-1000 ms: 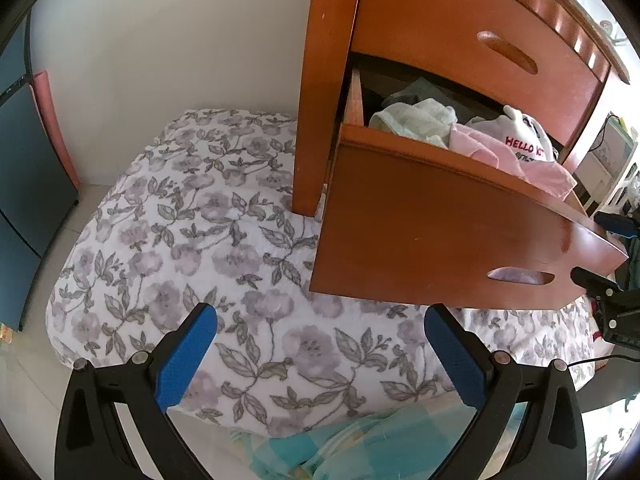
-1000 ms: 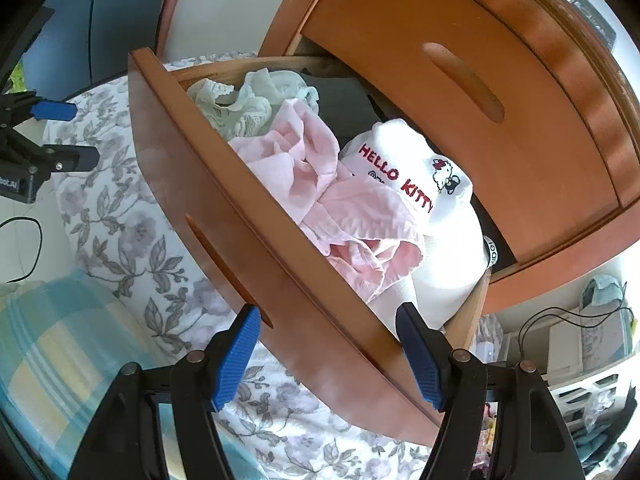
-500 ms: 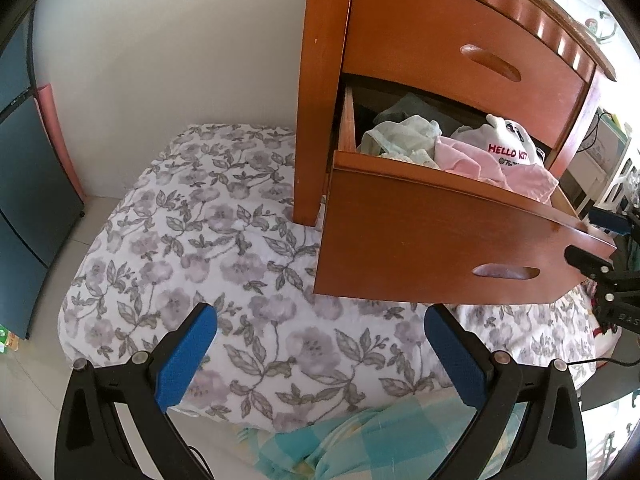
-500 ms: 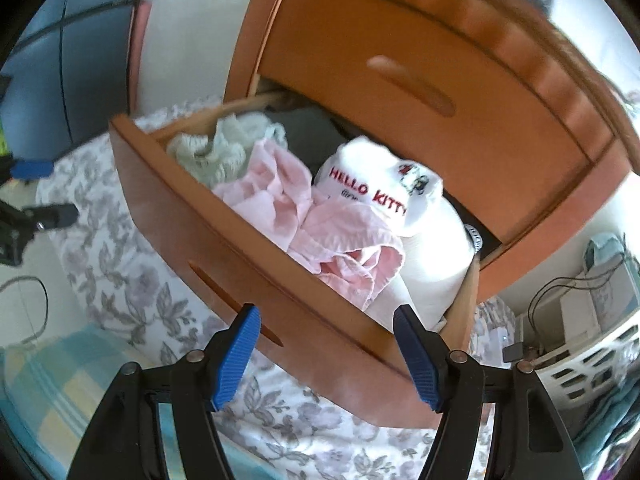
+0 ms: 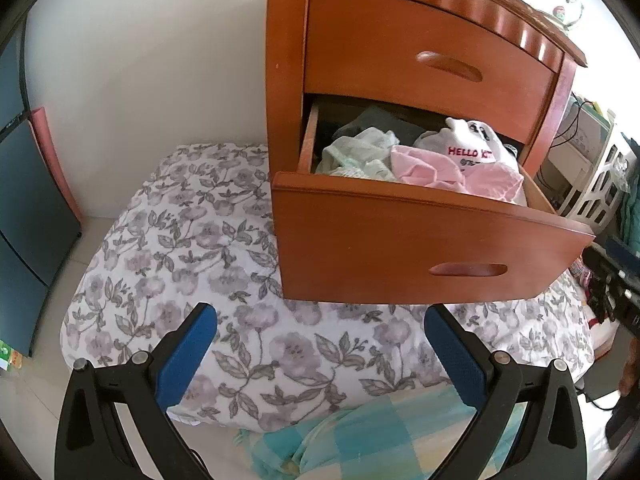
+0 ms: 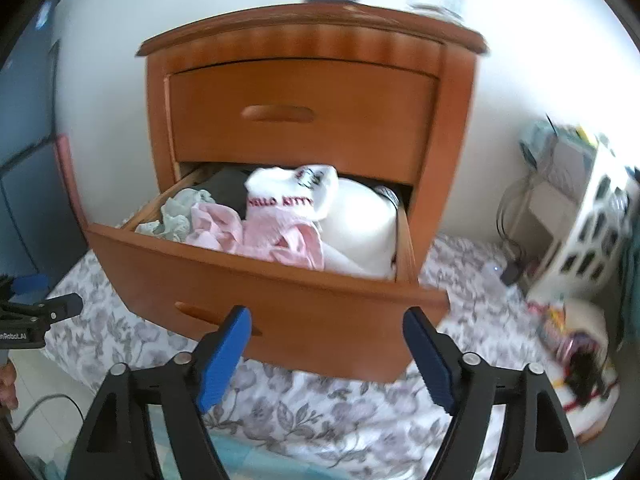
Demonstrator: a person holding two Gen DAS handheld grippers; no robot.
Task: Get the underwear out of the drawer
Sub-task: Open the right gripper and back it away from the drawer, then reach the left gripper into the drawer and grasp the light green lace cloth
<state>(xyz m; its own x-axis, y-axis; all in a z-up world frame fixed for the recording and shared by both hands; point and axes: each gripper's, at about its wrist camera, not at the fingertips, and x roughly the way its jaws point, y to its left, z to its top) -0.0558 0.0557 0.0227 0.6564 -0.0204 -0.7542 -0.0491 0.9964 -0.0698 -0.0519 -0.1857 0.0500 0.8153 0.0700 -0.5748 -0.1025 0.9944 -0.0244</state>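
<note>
- Right tongs (image 6: 326,354) now level, backed off the drawer (image 6: 280,292); jaws opening, nothing between.
- Left tongs (image 5: 320,356) apart, empty, also farther back.
- Underwear (image 6: 276,236) still in the drawer; grasp not begun.

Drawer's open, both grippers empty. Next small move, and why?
Probably bring the right gripper forward and up over the open drawer toward the pink garment. It lies on top at the front, and the jaws are opening with nothing between them, still short of the drawer front.

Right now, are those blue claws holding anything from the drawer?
No. The left gripper is open and empty; the right gripper jaws are opening, nothing between them. Clothes remain in the drawer.
</note>
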